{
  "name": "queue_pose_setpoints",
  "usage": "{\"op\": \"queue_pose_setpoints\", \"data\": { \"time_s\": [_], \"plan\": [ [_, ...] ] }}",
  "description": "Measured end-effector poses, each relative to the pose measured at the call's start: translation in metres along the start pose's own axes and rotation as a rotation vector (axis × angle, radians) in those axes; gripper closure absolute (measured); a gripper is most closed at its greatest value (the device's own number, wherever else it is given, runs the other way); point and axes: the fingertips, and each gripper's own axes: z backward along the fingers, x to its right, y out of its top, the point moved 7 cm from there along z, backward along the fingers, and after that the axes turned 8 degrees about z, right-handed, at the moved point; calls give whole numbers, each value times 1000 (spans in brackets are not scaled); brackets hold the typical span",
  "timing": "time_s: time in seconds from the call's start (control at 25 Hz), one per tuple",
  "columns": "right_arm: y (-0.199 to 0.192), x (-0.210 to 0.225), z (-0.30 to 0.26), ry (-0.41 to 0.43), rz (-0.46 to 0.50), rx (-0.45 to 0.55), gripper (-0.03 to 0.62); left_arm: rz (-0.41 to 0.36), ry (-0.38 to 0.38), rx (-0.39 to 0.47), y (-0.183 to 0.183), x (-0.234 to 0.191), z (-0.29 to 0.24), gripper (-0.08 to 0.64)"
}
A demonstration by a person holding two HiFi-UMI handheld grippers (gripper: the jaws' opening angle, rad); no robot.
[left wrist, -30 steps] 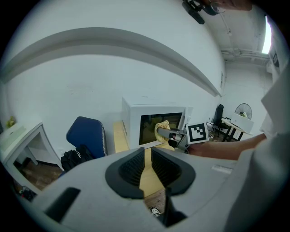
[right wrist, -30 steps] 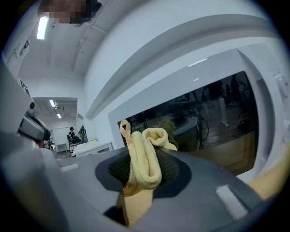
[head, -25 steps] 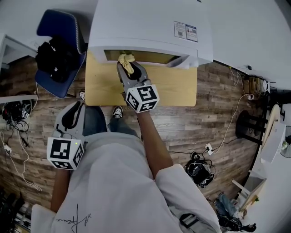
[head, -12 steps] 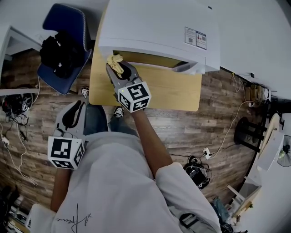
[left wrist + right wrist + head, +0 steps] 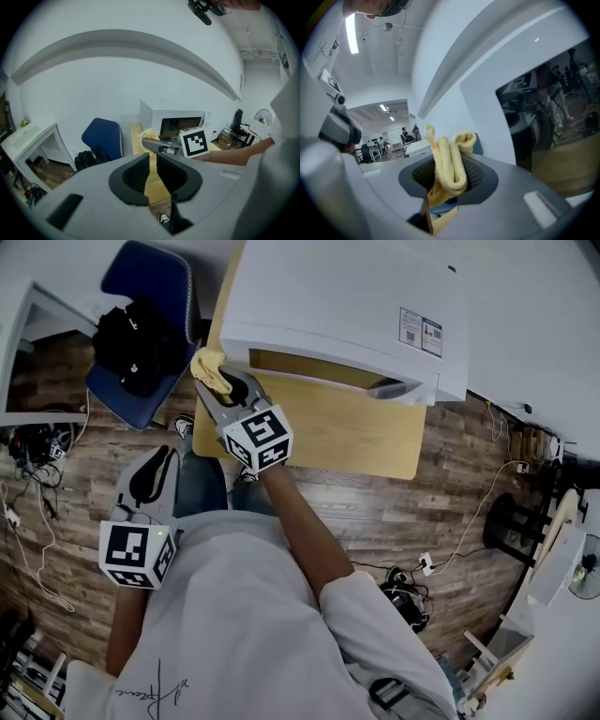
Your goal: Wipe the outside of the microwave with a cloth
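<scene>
The white microwave [image 5: 347,306] stands on a wooden table [image 5: 356,432]. A folded yellow cloth [image 5: 208,368] sits at the microwave's front left corner, with my right gripper [image 5: 223,388] shut on it. In the right gripper view the cloth [image 5: 450,164] sticks up between the jaws, close to the microwave's white wall [image 5: 487,61]. My left gripper [image 5: 153,474] hangs low at the left, off the table, with its jaws together and nothing in them. The left gripper view shows the microwave [image 5: 154,112] and the cloth [image 5: 149,134] ahead.
A blue chair [image 5: 141,306] with a black bag [image 5: 131,338] on it stands just left of the table. Cables [image 5: 37,456] lie on the wooden floor at the left. More cables and a power strip [image 5: 427,549] lie at the right.
My right gripper has slid left with the cloth along the microwave's front, from left of the middle to the left corner. The left gripper has stayed put.
</scene>
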Motion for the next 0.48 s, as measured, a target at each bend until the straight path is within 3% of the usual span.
{"op": "queue_pose_setpoints", "data": {
  "time_s": [0.24, 0.48],
  "plan": [
    [11, -12, 3, 43, 15, 13, 477, 7, -3, 9, 3, -4, 1, 525],
    [10, -2, 39, -5, 15, 7, 477, -1, -45, 1, 1, 6, -8, 525]
  ]
}}
